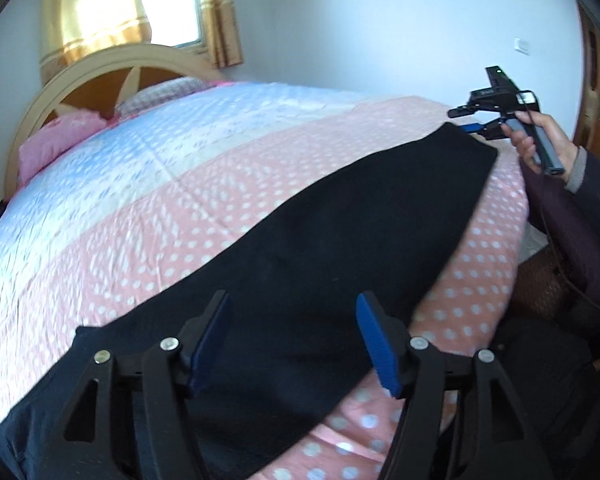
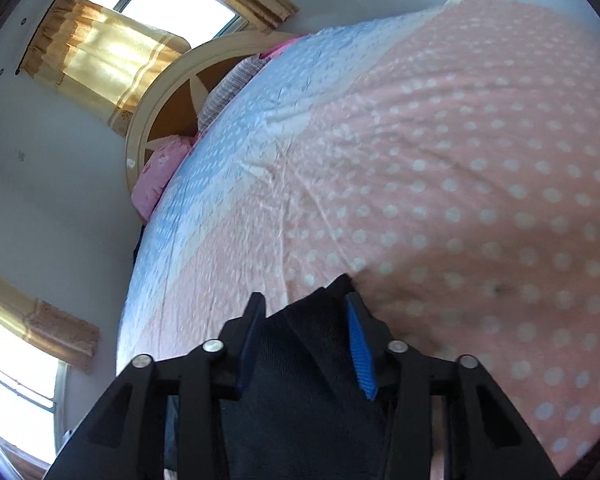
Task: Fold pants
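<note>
Spread wide, my left gripper (image 1: 294, 340) hovers over the dark pants (image 1: 320, 240), which lie long and flat along the near edge of the polka-dot bedspread (image 1: 180, 200). At the far end my right gripper (image 2: 306, 344) has a corner of the fabric between its parted jaws, though I cannot tell whether it is pinching. Judging by that full length, crosswise folds remain.

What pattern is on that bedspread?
White polka dots on pink and pale blue bands; the bedspread shows best in the right wrist view.
</note>
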A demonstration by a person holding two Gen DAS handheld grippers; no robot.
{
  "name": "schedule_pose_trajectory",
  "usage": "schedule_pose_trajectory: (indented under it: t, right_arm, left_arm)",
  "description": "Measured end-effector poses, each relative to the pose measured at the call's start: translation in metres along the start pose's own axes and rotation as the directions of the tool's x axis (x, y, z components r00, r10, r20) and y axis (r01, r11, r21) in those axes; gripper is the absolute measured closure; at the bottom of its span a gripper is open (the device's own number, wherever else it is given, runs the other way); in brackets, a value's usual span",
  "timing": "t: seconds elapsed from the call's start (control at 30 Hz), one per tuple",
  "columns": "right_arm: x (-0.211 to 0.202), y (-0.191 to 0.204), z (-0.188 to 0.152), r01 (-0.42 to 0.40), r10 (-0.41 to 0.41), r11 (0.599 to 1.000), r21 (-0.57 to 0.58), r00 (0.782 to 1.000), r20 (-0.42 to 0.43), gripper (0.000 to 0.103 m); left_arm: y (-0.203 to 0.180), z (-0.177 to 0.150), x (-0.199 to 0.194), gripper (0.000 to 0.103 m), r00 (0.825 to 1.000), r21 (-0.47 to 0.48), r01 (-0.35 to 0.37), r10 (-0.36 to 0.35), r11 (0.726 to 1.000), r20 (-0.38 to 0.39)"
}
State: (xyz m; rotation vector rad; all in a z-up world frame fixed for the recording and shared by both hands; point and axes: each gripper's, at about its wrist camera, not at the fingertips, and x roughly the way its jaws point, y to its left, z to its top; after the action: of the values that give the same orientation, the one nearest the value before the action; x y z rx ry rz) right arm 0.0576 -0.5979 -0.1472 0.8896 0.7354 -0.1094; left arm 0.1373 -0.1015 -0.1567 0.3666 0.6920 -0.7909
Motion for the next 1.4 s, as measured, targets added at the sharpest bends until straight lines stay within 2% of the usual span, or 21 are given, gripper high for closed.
schedule_pose_trajectory:
  t: [0.03,0.1,0.23,0.27,0.33,0.4,0.43,0.47,0.53,0.57,0.6,0.7,0.8,0.93,0.97,1.03,1.07,1.13,1.23,1.33,1.4]
  right_arm:
    - [0.004,0.002,-0.001,-0.004,0.004,1.0,-0.002,1.0,-0.001,0.095]
    - [0.002,0.014,-0.005,0.01,-0.008,0.998,-0.062,1.0,0.023,0.097]
    - [-0.033,0.041,-0.018,0.001,0.031,0.984,-0.175,0.983,0.182,0.097]
    - [-0.038,0.043,-0.018,0.029,0.012,0.982,-0.189,0.976,0.216,0.097]
    - [-0.036,0.038,-0.017,0.141,-0.091,0.975,-0.173,0.958,0.271,0.096]
    - [-0.02,0.023,-0.01,0.229,-0.194,0.965,-0.13,0.952,0.238,0.09]
    - [-0.015,0.014,-0.008,0.296,-0.269,0.951,-0.093,0.935,0.23,0.088]
    - [-0.016,0.007,-0.009,0.315,-0.292,0.947,-0.069,0.927,0.236,0.085]
    - [-0.026,-0.003,-0.012,0.274,-0.258,0.961,-0.034,0.934,0.246,0.075]
    - [-0.032,-0.007,-0.014,0.26,-0.247,0.965,-0.022,0.939,0.24,0.066]
    - [-0.037,-0.01,-0.018,0.244,-0.234,0.97,-0.013,0.944,0.234,0.063]
    - [-0.056,-0.019,-0.036,0.222,-0.214,0.975,-0.024,0.959,0.184,0.063]
    - [-0.06,-0.009,-0.054,0.218,-0.205,0.973,-0.076,0.967,0.15,0.063]
    - [-0.051,-0.006,-0.069,0.255,-0.24,0.957,-0.138,0.964,0.115,0.063]
    - [-0.048,-0.008,-0.07,0.275,-0.261,0.952,-0.137,0.959,0.113,0.064]
    - [-0.044,-0.011,-0.073,0.303,-0.288,0.941,-0.149,0.951,0.112,0.091]
    - [-0.045,-0.009,-0.075,0.307,-0.291,0.938,-0.163,0.95,0.115,0.096]
    - [-0.052,-0.003,-0.08,0.31,-0.288,0.933,-0.183,0.947,0.14,0.097]
    - [-0.065,0.003,-0.084,0.297,-0.269,0.937,-0.183,0.95,0.16,0.097]
    - [-0.056,-0.008,-0.083,0.346,-0.322,0.922,-0.176,0.935,0.147,0.097]
    - [-0.047,-0.02,-0.082,0.393,-0.372,0.904,-0.166,0.917,0.143,0.097]
  left_arm:
    - [0.004,-0.001,0.007,0.036,1.0,-0.018,-0.002,0.002,1.0,-0.018]
    - [0.012,-0.006,0.017,0.036,0.999,-0.05,-0.003,0.001,0.999,-0.046]
    - [0.017,-0.015,0.026,0.036,0.997,-0.074,-0.01,0.005,0.997,-0.071]
    - [0.018,-0.016,0.028,0.036,0.997,-0.079,-0.008,0.002,0.997,-0.077]
    - [0.019,-0.017,0.03,0.036,0.997,-0.078,-0.007,0.0,0.997,-0.079]
    - [0.018,-0.016,0.031,0.036,0.997,-0.076,-0.009,0.003,0.997,-0.078]
    - [0.019,-0.016,0.031,0.036,0.997,-0.077,-0.01,0.004,0.997,-0.078]
    - [0.019,-0.016,0.031,0.036,0.997,-0.079,-0.011,0.005,0.997,-0.078]
    - [0.016,-0.017,0.032,0.036,0.997,-0.082,-0.011,0.005,0.997,-0.077]
    - [0.016,-0.017,0.032,0.036,0.997,-0.083,-0.01,0.004,0.997,-0.076]
    - [0.016,-0.019,0.032,0.036,0.997,-0.084,-0.008,0.002,0.996,-0.075]
    - [0.018,-0.02,0.029,0.036,0.997,-0.089,-0.006,0.0,0.996,-0.071]
    - [0.017,-0.021,0.029,0.036,0.998,-0.088,-0.015,0.009,0.996,-0.066]
    - [0.019,-0.021,0.026,0.036,0.998,-0.094,-0.032,0.027,0.995,-0.058]
    - [0.02,-0.02,0.026,0.036,0.998,-0.099,-0.036,0.03,0.994,-0.055]
    - [0.022,-0.021,0.023,0.035,0.998,-0.115,-0.041,0.036,0.993,-0.045]
    - [0.023,-0.021,0.021,0.033,0.999,-0.124,-0.043,0.038,0.991,-0.038]
    - [0.027,-0.023,0.017,0.026,0.998,-0.139,-0.056,0.053,0.989,-0.024]
    - [0.032,-0.027,0.019,0.025,0.998,-0.154,-0.062,0.058,0.986,-0.034]
    - [0.035,-0.026,0.023,0.025,0.997,-0.174,-0.061,0.054,0.983,-0.047]
    - [0.033,-0.024,0.025,0.025,0.996,-0.162,-0.083,0.074,0.983,-0.059]
